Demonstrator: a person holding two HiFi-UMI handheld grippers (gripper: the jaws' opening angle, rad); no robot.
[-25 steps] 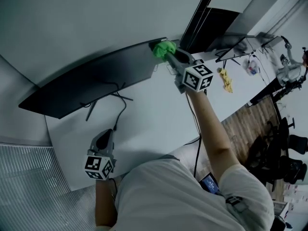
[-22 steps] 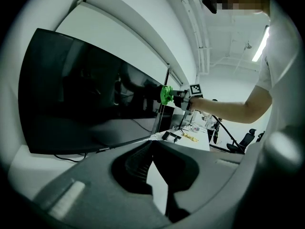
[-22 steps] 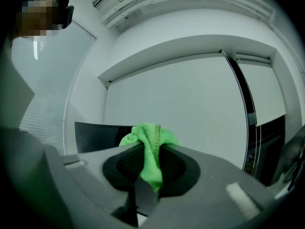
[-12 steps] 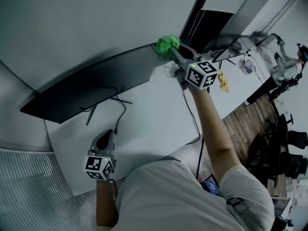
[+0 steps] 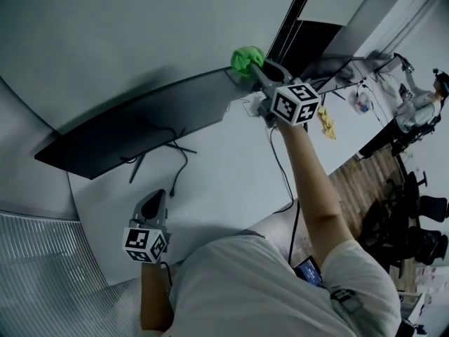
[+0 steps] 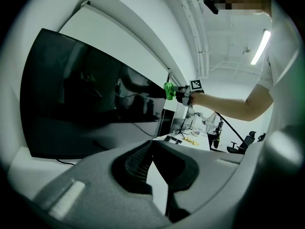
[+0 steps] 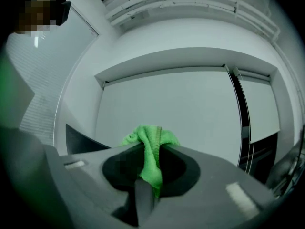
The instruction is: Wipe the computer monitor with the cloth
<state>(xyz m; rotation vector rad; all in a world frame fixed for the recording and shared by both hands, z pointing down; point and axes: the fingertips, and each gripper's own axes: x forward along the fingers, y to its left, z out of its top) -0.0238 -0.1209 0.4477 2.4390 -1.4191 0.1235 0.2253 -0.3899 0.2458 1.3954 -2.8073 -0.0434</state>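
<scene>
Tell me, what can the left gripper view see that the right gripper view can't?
Only the left gripper view shows the monitor's wide dark screen, the person's arm reaching to its far top corner, and an office chair far off. Its own left tool is shut with nothing in it.
Only the right gripper view shows, close up, the right tool pinching the green cloth, with a dark upright strip beyond.
Both show the green cloth and the white wall.
</scene>
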